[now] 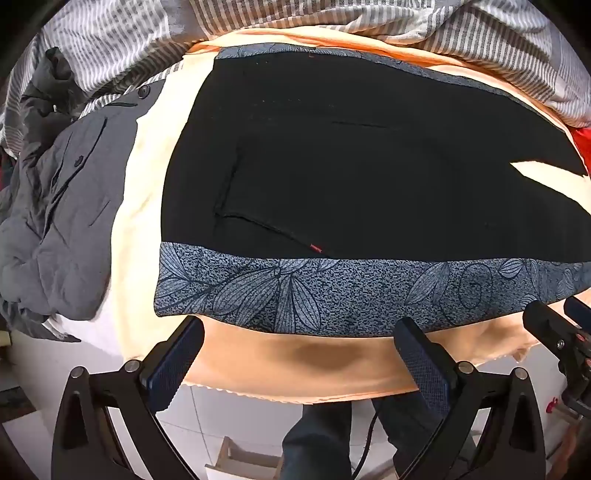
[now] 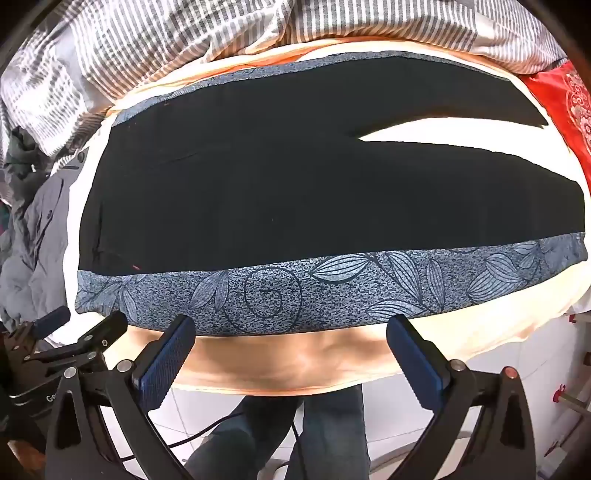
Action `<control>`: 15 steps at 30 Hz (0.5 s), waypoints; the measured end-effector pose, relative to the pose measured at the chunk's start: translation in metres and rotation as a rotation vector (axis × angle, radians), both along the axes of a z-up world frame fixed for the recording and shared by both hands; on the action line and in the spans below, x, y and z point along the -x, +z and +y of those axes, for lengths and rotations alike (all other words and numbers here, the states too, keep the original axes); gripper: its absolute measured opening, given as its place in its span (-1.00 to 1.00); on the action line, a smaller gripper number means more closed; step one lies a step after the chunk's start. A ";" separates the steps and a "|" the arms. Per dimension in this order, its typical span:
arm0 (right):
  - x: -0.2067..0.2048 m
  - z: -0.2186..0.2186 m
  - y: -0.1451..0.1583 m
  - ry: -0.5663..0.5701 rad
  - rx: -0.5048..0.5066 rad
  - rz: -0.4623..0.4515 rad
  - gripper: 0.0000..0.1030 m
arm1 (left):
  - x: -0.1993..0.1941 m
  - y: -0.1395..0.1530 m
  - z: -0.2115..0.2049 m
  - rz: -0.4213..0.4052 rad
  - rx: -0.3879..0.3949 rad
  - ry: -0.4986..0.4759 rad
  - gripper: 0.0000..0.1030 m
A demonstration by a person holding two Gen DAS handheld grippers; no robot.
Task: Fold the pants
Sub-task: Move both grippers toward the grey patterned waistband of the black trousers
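a crumpled grey garment (image 1: 55,206) lies at the left; the black pants (image 1: 369,166) lie flat on the peach sheet (image 1: 295,365), legs running right, blue leaf-print band (image 2: 332,291) along the near edge. left gripper (image 1: 299,350) and right gripper (image 2: 291,343) hover over the near edge, jaws spread wide, pinching nothing.

Black pants (image 1: 369,155), blue leaf-print side bands; grey-striped bedding (image 2: 166,33); peach sheet (image 1: 295,365).

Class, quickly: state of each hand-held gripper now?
Left hand-held gripper: open, holding nothing.
Right hand-held gripper: open, holding nothing.
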State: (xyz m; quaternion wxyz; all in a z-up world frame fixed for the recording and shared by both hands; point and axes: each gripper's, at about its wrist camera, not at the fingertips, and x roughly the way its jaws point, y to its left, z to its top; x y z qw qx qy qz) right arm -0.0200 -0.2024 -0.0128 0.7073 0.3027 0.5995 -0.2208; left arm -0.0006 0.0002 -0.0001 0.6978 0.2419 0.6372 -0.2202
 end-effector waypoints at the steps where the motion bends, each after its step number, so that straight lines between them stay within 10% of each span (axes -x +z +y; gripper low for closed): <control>1: 0.000 0.000 0.000 -0.002 -0.001 -0.001 1.00 | 0.001 0.000 0.000 -0.001 -0.001 -0.001 1.00; 15: 0.007 -0.002 -0.001 -0.021 -0.013 -0.007 1.00 | 0.003 -0.001 0.002 0.004 0.007 0.000 1.00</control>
